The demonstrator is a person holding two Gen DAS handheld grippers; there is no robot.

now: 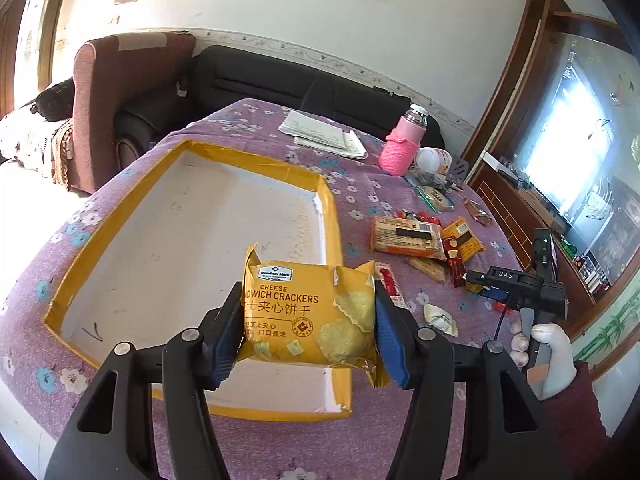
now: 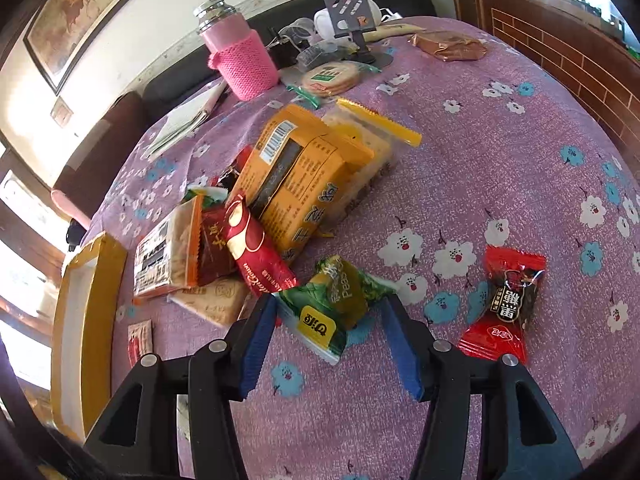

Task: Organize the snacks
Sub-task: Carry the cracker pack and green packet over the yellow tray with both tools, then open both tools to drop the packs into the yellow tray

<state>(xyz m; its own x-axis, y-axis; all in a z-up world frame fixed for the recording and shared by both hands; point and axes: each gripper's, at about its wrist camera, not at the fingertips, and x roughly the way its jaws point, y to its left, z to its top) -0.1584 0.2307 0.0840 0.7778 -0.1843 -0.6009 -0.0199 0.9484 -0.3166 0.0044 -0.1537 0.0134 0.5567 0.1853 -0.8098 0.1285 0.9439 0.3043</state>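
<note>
A table under a purple flowered cloth (image 1: 248,128) fills both my views, and the biggest thing on it is the shallow tray (image 1: 120,216) with yellow-taped walls and a bare white floor. In my right wrist view only its near corner shows at the left edge.

Next in size is the heap of snacks to the right of the tray. An orange box (image 2: 296,176) leans on a clear zip bag of crackers (image 2: 372,136), with a red sachet (image 2: 252,248) and an orange-edged cracker pack (image 2: 168,252) lying against its lower end. A pink-sleeved flask (image 2: 240,56) stands upright well behind the heap, near folded papers (image 1: 320,132).

My left tongs (image 1: 308,320) hold a yellow pack of cheese sandwich crackers (image 1: 308,312). Both blue pads press its 2 side edges, and the pack hangs upright over the tray's near right corner, label facing me.

My right tongs (image 2: 332,320) stand partly apart above the cloth. A green pack of peas (image 2: 332,304) lies flat between the pads; the left pad sits just beside its edge, but I cannot tell whether it touches, and the right pad is clear of it. From my left wrist view I see my gloved right hand (image 1: 548,344) gripping that tool's handle.

Smallest, a red wrapped candy (image 2: 504,304) lies alone on the cloth, just right of the right tongs.
</note>
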